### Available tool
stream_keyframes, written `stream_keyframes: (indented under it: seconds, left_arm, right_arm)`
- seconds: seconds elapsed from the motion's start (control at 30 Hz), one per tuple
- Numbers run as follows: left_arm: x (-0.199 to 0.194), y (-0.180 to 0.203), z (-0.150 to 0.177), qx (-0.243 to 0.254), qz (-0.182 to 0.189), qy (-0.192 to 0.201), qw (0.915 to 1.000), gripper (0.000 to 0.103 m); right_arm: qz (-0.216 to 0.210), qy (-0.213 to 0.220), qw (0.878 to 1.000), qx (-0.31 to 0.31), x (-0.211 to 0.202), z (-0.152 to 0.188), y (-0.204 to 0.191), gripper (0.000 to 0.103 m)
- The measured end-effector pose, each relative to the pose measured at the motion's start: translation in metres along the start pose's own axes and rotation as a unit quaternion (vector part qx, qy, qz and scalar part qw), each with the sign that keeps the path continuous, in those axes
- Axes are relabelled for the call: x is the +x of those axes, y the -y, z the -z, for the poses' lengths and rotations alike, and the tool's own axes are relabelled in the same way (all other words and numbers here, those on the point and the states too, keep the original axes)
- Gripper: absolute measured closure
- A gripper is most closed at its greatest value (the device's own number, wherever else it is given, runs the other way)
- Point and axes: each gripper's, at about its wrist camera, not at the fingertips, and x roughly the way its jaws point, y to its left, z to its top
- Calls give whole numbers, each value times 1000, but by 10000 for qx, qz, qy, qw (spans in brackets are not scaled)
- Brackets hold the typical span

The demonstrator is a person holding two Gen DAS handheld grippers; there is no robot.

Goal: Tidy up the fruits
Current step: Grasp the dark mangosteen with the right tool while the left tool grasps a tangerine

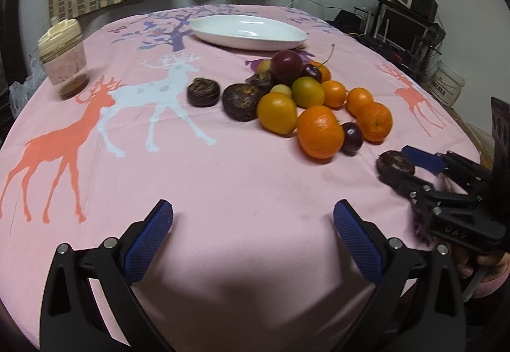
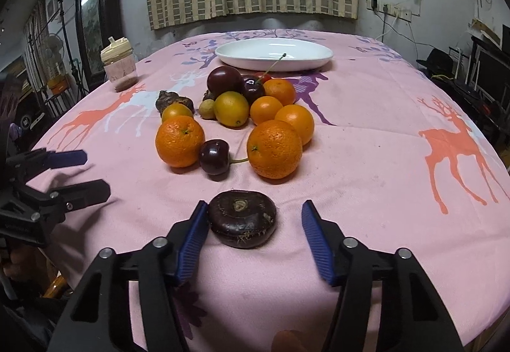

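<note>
Between ribbed blue pads of right tool (image 2: 253, 218): flat, dark, rough-skinned water chestnut (image 2: 242, 218).

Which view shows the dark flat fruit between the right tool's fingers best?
The right wrist view: the dark flat fruit lies close and central, top face fully visible, between the right tool fingers. The left wrist view shows it small, near the right edge, partly hidden by a finger.

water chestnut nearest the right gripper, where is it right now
In the right wrist view the water chestnut lies on the pink tablecloth between the right gripper's fingers, against the left-hand pad, just in front of the cherry.
</note>
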Motion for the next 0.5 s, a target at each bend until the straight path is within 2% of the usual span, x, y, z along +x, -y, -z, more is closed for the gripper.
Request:
stream_keyframes:
  seconds: [0.03, 0.07, 0.13, 0.2, 0.27, 0.43, 0.5]
  left_arm:
    - [1, 3, -3, 53, 81, 10, 10000, 4]
    - [3, 6, -7, 103, 148, 25, 9998, 5]
    - [5, 12, -14, 227, 311, 66, 9992, 11]
    - [8, 19, -20, 355, 467, 19, 9983, 28]
    - [15, 25, -26, 446, 586, -53, 9973, 34]
    - [29, 34, -39, 475, 755, -209, 9958, 39]
    - [35, 33, -42, 426, 846, -295, 9951, 51]
  right_arm:
    - [-3, 41, 10000, -81, -1, 1, -2, 57]
    - [-24, 61, 9999, -141, -2, 1, -4, 61]
    - [16, 113, 9997, -236, -3, 2, -7, 61]
    - [5, 169, 9996, -246, -4, 3, -7, 61]
    - [-109, 202, 9997, -129, -5, 4, -2, 61]
    - [-271, 244, 9993, -21, -5, 6, 5, 61]
    - [-252, 245, 9993, -90, -5, 6, 3, 60]
